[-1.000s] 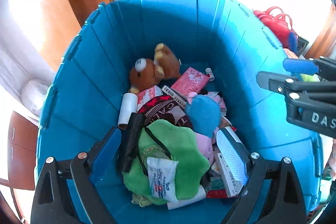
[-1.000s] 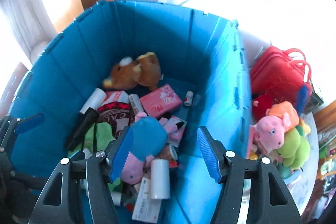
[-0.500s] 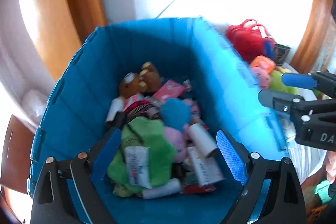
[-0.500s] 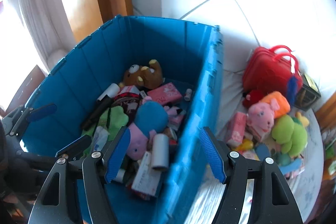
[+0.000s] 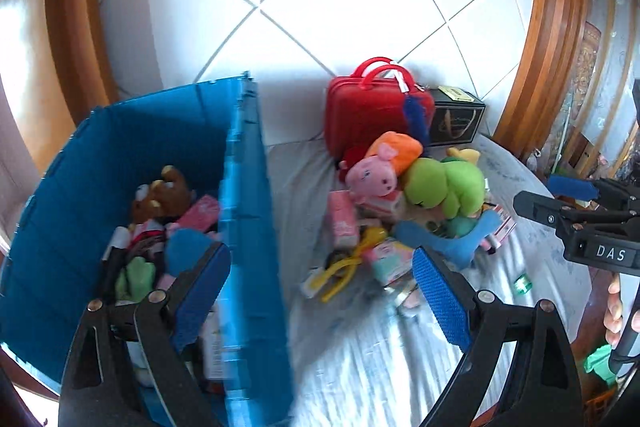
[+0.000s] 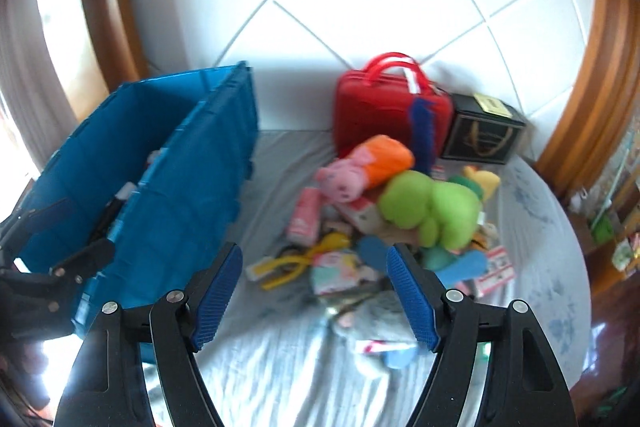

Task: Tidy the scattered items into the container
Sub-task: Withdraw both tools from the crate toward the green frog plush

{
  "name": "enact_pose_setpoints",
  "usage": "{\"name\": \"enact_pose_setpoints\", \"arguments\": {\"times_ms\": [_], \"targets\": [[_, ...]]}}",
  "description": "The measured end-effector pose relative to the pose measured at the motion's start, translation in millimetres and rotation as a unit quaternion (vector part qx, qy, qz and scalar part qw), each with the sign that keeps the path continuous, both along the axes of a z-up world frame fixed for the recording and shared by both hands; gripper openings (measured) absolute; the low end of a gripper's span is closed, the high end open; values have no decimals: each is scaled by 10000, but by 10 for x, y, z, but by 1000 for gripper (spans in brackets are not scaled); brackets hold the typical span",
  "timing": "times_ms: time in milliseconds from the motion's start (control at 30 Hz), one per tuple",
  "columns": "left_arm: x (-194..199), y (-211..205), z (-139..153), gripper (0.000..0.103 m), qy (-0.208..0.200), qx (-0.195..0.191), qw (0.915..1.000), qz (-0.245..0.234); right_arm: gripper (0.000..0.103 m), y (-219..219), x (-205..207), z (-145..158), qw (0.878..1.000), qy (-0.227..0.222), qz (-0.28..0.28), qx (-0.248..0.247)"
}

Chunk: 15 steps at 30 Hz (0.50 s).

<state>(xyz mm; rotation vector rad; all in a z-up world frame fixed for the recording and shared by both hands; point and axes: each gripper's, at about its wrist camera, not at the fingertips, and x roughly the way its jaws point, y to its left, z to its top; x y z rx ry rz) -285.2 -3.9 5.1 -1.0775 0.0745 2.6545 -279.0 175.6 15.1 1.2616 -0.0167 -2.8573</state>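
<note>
Both tools hang empty above the grey sheet, which suggests a pause between loads. The left hand-held gripper (image 5: 320, 291) has its jaws spread wide, straddling the right wall of the blue container (image 5: 244, 211); the right hand-held gripper (image 6: 314, 291) is equally agape, aimed at the scattered pile. The container stands at the left, already part-filled with soft toys and small boxes. The pile lies to its right: a green plush (image 6: 432, 207), a pink pig plush (image 6: 348, 175), yellow tongs (image 6: 304, 259) nearest, probably the easiest next pick.
</note>
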Motion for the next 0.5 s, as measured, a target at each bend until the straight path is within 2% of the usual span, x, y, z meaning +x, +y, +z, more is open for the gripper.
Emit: {"name": "enact_pose_setpoints", "arguments": {"times_ms": [133,267,367,500], "targets": [[-113,651,-191,93,-147,150,9996,202,76,719,-74,-187,9999,-140,5,-75],[-228,1173,-397,93,-30,76,9992,383,76,1330,-178,-388,9997,-263,7,-10],[-368,1493,-626,93,-149,26,9994,305,76,1697,-265,-552,9992,-380,-70,-105],[-543,1850,-920,93,-72,-123,9998,133,76,2044,-351,-775,9986,-375,-260,-263]]}}
